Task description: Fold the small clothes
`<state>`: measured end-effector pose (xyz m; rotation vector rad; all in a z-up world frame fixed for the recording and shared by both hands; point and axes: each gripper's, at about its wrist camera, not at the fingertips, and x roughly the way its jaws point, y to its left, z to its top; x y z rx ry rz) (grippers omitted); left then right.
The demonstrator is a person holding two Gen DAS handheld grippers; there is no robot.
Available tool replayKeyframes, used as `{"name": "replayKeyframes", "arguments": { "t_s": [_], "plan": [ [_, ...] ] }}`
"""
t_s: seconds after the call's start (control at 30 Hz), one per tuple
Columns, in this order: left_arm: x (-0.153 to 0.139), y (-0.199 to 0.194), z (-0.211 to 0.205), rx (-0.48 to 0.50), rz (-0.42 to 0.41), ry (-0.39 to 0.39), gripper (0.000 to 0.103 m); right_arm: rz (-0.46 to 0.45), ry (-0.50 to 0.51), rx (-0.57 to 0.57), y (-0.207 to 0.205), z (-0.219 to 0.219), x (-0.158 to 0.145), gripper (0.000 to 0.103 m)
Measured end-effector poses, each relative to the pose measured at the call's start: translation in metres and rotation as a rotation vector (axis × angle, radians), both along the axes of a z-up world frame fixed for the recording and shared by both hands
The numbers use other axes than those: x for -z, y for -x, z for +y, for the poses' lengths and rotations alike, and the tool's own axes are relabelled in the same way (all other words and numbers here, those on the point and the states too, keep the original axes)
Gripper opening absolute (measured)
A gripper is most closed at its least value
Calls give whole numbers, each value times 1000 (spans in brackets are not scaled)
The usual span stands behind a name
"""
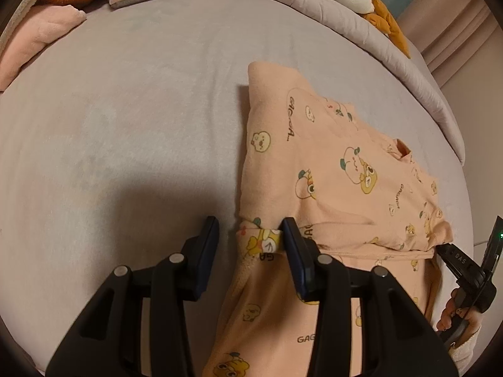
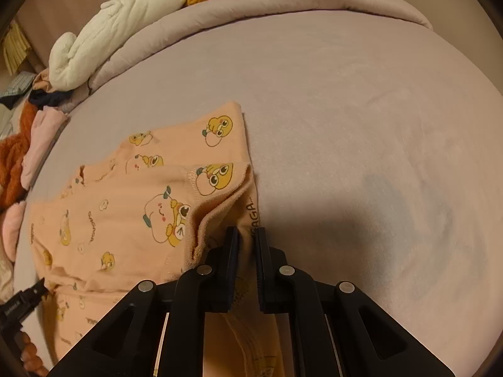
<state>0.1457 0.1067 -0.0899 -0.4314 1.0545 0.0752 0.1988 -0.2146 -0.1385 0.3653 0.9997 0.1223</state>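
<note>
Two grippers work one peach cotton garment printed with cartoon ducks, lying right of centre on the lilac bed sheet. In my left wrist view, the left gripper has its jaws apart, fabric bunched between them. In my right wrist view, the right gripper is at lower centre, jaws clamped on a hem. I judge it soft, light and limp; grip doubled edges or corners.

Both the left gripper and right gripper are matte black plastic linkages with round silver pivot pins and flat dark-blue finger pads, while bare fingers and a cream cuff show beside a green light.
</note>
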Motion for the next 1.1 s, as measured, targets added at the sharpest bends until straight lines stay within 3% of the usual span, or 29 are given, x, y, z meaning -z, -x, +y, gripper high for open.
{"name": "replayKeyframes", "arguments": {
  "t_s": [0.2,0.27,0.3,0.33,0.37,0.4,0.43,0.57,0.7,0.87,0.97,1.1],
  "plan": [
    [-23,16,1,0,-55,3,41,-11,-20,14,6,-2,0,6],
    [-31,21,3,-10,-71,0,44,-8,-23,18,6,-5,-1,10],
    [-36,24,4,-15,-81,3,50,-11,-26,36,9,-6,-5,16],
    [-40,26,4,-21,-89,6,53,-16,-28,44,10,-7,-6,31],
    [-44,29,5,-26,-94,9,64,-27,-30,52,13,-7,-10,41],
    [-48,32,6,-28,-97,17,72,-48,-36,58,17,-8,-15,60],
    [-49,35,6,-30,-99,21,73,-61,-39,60,20,-8,-18,70],
    [-61,47,7,-49,-129,34,81,-102,-64,31,31,-5,-35,78],
    [-73,56,7,-58,-156,12,87,-162,-109,-2,44,-3,-56,94],
    [-80,67,3,-52,-184,-6,90,-225,-94,-6,58,-1,-76,98],
    [-79,71,-2,-40,-177,-40,90,-232,-112,-31,63,4,-75,100],
    [-75,81,-9,-13,-181,-27,90,-248,-105,-62,70,13,-78,100]
  ]
}}
